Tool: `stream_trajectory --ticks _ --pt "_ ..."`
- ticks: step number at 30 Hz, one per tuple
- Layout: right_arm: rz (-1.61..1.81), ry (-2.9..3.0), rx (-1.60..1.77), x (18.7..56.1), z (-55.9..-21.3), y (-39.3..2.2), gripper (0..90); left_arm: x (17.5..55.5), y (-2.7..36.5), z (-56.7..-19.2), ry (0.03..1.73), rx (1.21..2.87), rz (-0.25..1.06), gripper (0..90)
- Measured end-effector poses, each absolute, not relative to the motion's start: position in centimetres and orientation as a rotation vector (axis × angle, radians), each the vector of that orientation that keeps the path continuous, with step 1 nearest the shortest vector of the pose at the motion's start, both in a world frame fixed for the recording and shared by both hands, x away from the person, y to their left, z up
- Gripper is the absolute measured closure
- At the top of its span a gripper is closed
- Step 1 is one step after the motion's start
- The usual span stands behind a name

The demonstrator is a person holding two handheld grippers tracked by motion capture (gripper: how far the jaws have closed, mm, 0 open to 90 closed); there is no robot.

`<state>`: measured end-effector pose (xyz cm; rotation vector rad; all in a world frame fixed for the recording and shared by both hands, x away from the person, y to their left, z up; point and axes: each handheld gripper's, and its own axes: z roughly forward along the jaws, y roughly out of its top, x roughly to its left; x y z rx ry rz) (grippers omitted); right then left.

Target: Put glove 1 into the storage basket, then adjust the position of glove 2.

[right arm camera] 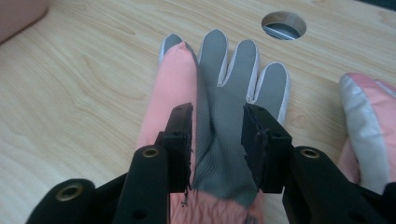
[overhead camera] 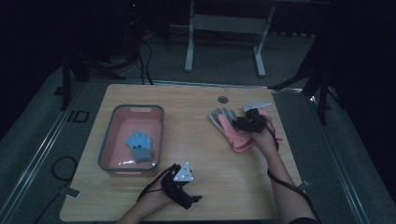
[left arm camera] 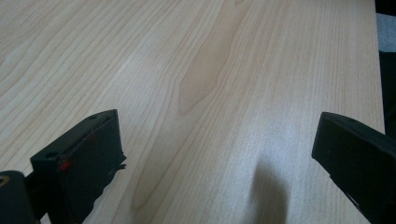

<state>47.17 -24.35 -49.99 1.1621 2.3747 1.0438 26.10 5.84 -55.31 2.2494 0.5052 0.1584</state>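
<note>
The pink glove (right arm camera: 205, 140) lies flat near the far right of the wooden table (overhead camera: 219, 177), palm up: a grey ribbed palm with 4 grey fingers edged in white, a pink thumb folded along one side, and a pink cuff. The right gripper (right arm camera: 217, 140) has its jaws down on either side of the grey palm, pinching the fabric. A 2nd pink glove (right arm camera: 369, 135) lies just beside it. The left gripper (left arm camera: 215, 154), jaws spread wide with nothing between them, hangs low over bare wood near the pink tub (overhead camera: 108, 144), where a blue glove (overhead camera: 139, 145) rests.
</note>
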Motion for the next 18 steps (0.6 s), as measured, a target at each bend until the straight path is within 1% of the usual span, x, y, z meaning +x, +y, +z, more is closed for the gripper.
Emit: stream_trajectory --ticks 4,6,8,10,13,15,18 --pt "0.926 2.402 1.159 48.1 -51.6 -23.8 61.8 26.0 5.8 -55.5 0.502 2.259 0.173 2.0" --pt "0.906 2.411 1.161 48.2 -52.4 -23.6 63.2 26.0 5.8 -55.5 0.500 2.263 0.171 2.0" --pt "0.910 2.402 1.179 48.2 -52.8 -23.7 68.0 26.0 5.8 -55.5 0.501 2.262 0.170 2.0" --pt "0.898 2.386 1.187 48.1 -53.1 -23.6 75.8 26.0 5.9 -55.5 0.504 2.260 0.168 2.0" --pt "0.912 2.358 1.228 47.8 -53.0 -23.4 84.9 26.0 5.9 -55.6 0.509 2.254 0.173 2.0" --pt "0.940 2.339 1.266 47.6 -52.6 -23.4 87.4 26.1 6.0 -55.5 0.515 2.245 0.173 2.0" --pt "0.981 2.283 1.324 46.5 -51.4 -23.2 88.4 26.1 6.1 -55.4 0.523 2.229 0.174 2.0"
